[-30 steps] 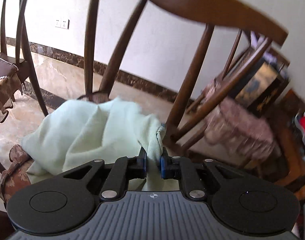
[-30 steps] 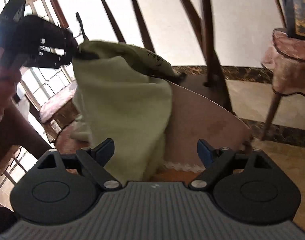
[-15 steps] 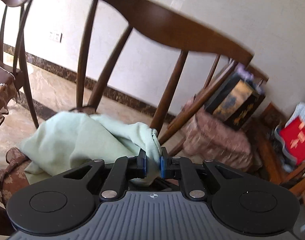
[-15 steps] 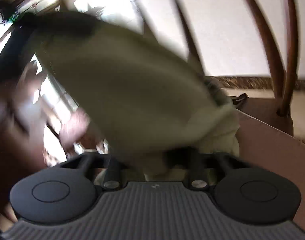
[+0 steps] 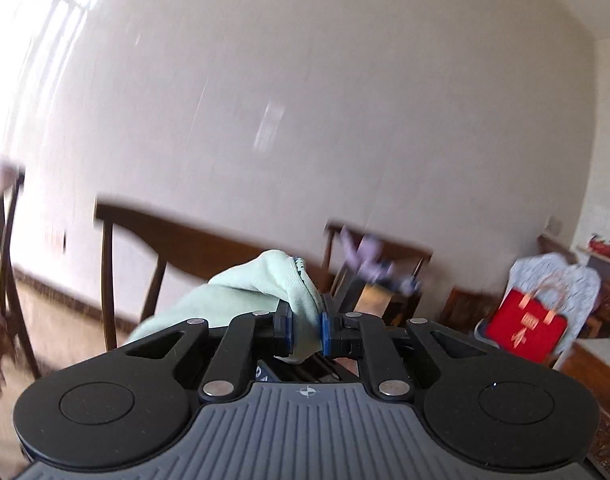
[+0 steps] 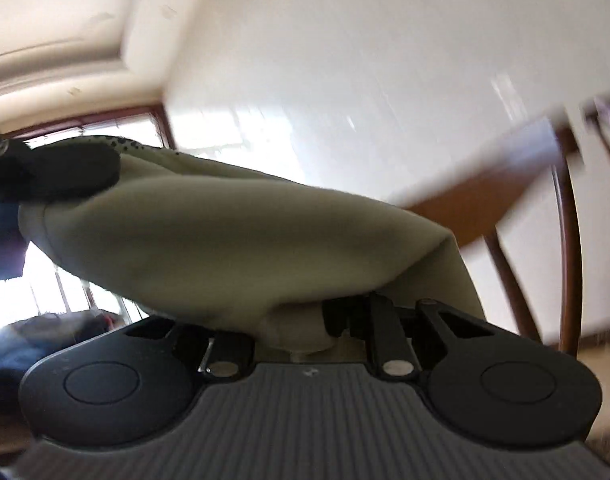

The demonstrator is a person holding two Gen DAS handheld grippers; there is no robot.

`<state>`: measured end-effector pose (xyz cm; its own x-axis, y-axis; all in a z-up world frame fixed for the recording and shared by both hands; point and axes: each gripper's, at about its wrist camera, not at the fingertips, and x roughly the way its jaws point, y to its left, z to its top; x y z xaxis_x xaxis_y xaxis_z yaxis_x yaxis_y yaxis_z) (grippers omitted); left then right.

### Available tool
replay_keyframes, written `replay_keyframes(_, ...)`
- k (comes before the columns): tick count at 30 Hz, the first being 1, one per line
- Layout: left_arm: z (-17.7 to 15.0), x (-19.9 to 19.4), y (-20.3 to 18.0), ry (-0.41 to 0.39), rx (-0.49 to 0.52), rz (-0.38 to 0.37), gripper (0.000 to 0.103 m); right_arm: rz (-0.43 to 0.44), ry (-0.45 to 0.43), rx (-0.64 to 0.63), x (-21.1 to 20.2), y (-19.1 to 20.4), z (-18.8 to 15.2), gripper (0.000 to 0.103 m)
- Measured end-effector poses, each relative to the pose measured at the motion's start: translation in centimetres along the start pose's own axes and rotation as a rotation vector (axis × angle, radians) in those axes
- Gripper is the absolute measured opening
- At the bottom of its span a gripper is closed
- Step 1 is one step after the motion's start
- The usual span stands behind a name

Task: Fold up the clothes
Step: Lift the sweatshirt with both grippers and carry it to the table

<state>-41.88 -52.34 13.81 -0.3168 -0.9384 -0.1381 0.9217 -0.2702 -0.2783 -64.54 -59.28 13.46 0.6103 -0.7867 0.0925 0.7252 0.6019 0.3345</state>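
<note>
a plain pale wall point(image 5: 305, 100) fills most of both wrist views, with bright window panes point(image 6: 117, 300) at the left and a dark skirting strip along a glossy tiled floor point(image 5: 53, 304); much of it is smeared by motion blur. no bench is visible under the cloth. two dark wooden chairs show in the left wrist view: one chair back point(image 5: 177, 236) just behind the cloth and one chair edge point(image 5: 5, 216) at the far left. further right stand a red gift bag point(image 5: 529, 328) and some blurred purple item on another dark wooden piece

there is one garment point(image 5: 241, 292), pale green and soft, with a dotted trim along one edge. it is lifted in the air, stretched between the two grippers, so its long axis runs across the scene from the upper left down to the lower right in the right wrist view, sagging a little in the middle

the left gripper point(image 5: 307, 330) is pressed together, pinching a bunched corner of the garment between its blue pads. the right gripper point(image 6: 297, 320) is closing, with a fold of the garment between its fingers and draped over them. the left gripper's dark body also shows at the far left of the right wrist view, gripping the trimmed end
</note>
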Motion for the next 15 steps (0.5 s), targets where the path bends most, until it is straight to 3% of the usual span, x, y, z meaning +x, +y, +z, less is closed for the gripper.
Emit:
replay_keyframes(7,4.4,-10.7,-3.3,-0.193,0.061,0.050,0.013,0.117,-0.191,-0.157,-3.7,7.7,6.4,0.019)
replay_keyframes(15,6.8,-23.6,-8.3,-0.391,0.145,0.158,0.015,0.323,-0.329,-0.239,-7.7,16.8,11.1,0.019)
